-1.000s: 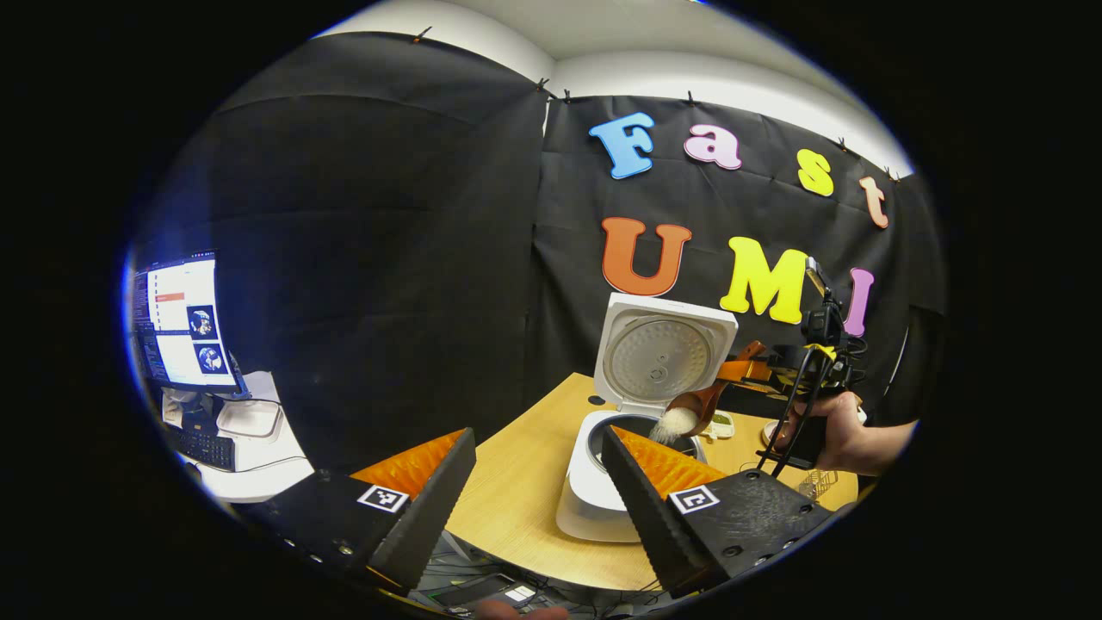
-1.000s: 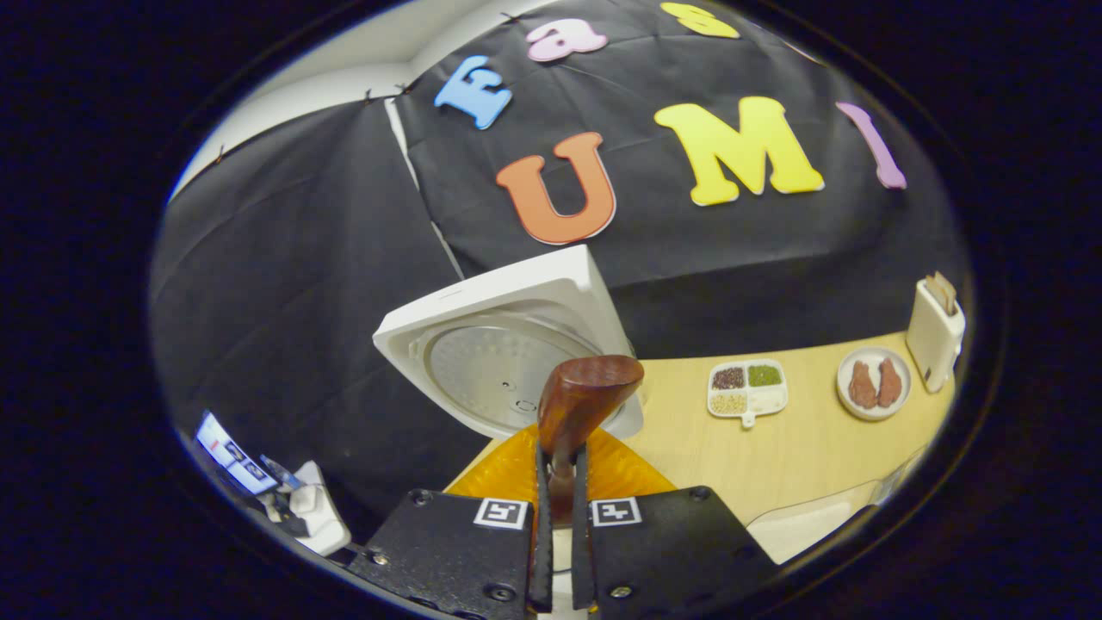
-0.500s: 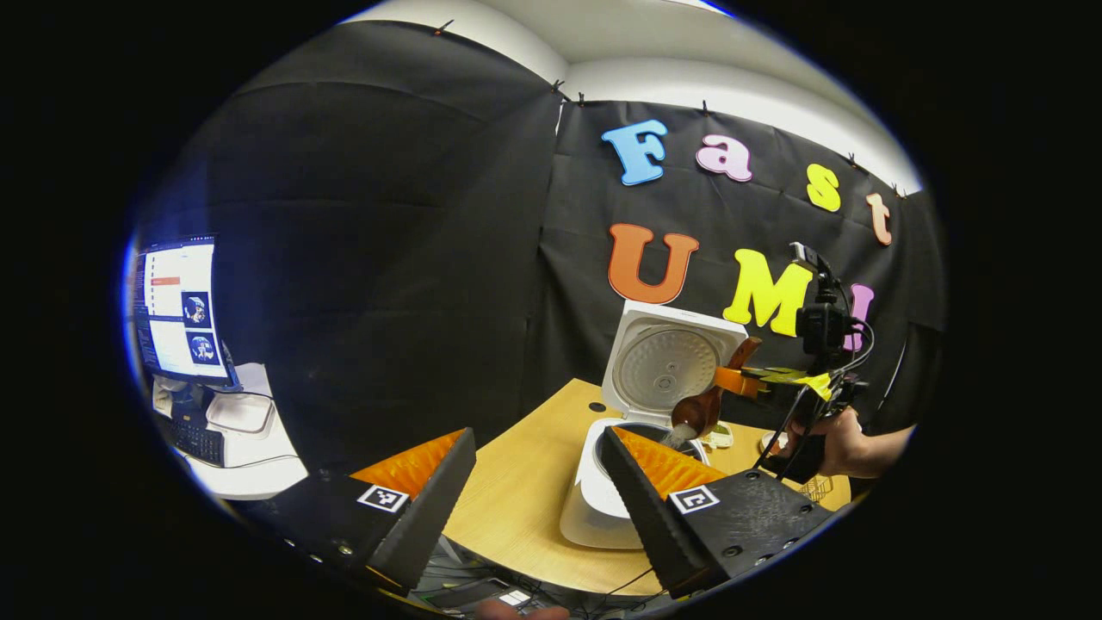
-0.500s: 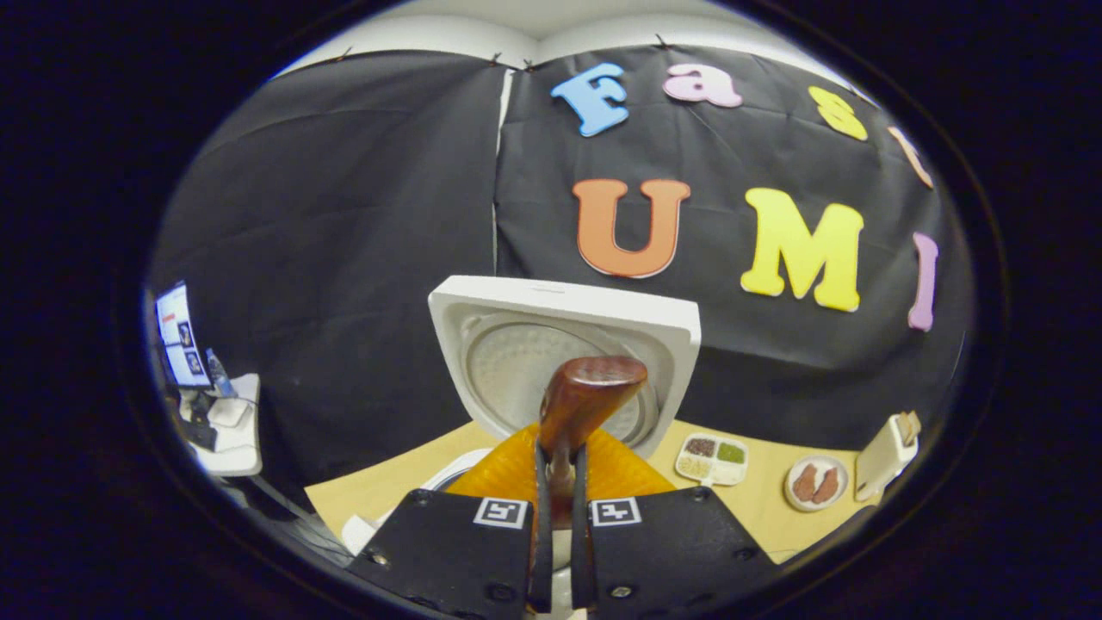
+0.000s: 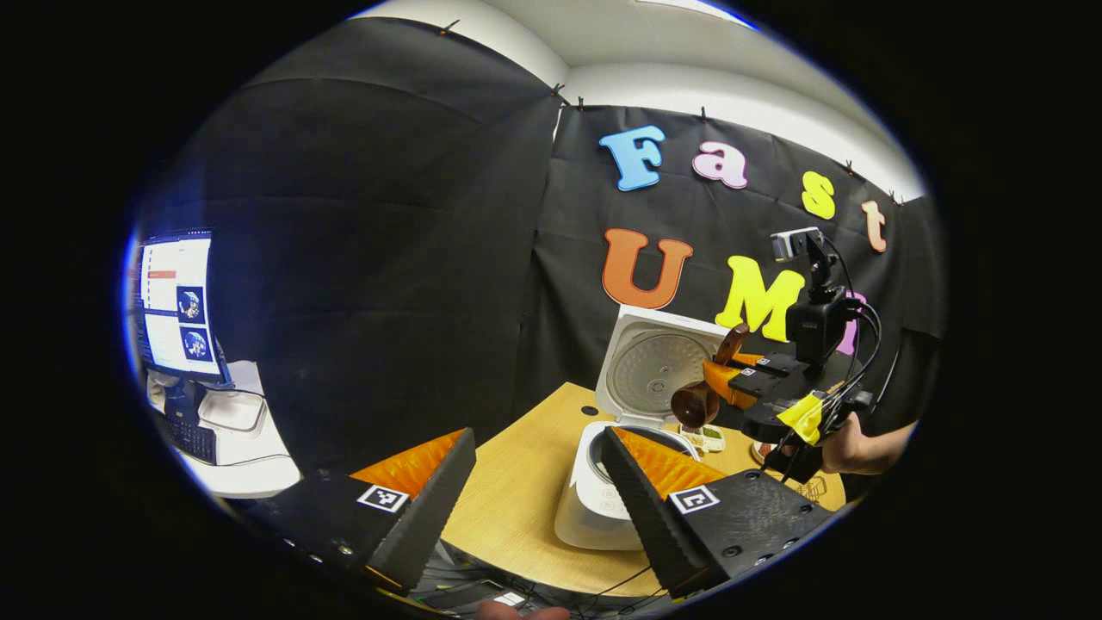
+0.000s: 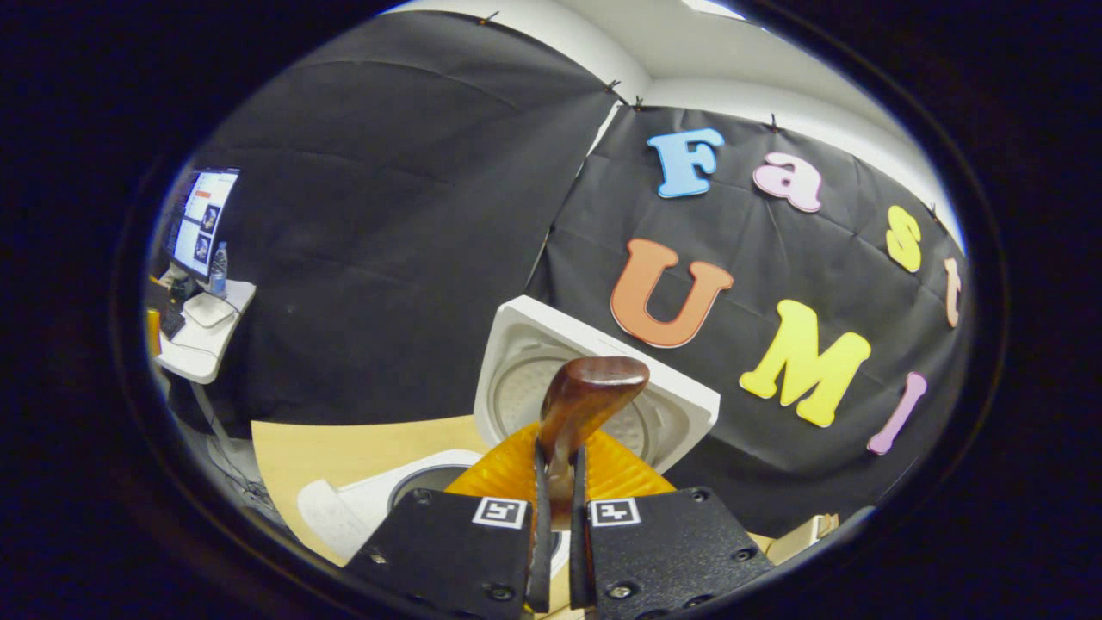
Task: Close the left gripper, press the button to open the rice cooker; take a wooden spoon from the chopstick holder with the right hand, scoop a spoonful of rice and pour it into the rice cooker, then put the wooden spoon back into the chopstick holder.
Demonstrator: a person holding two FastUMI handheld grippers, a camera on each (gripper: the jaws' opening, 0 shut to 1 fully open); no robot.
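Table [image 5: 525, 482]: I see a light wooden top across the lower centre of the left gripper view, carrying the cooker.
Rice cooker [image 5: 603, 499]: white, lid [image 5: 659, 366] swung up and standing open just right of centre; the dark inner pot is too hidden behind my own finger for me to tell its contents.
Left gripper [image 5: 538, 491]: at the bottom of the left gripper view, fingers spread wide, nothing between them.
Right gripper [image 6: 554, 525]: fingers pressed on the spoon's handle at the bottom centre of the right gripper view; right of centre in the left gripper view, a hand [image 5: 848, 443] holds it above the pot.
Wooden spoon [image 6: 585, 405]: long axis runs up the frame from the fingers, bowl end uppermost, in front of the lid.
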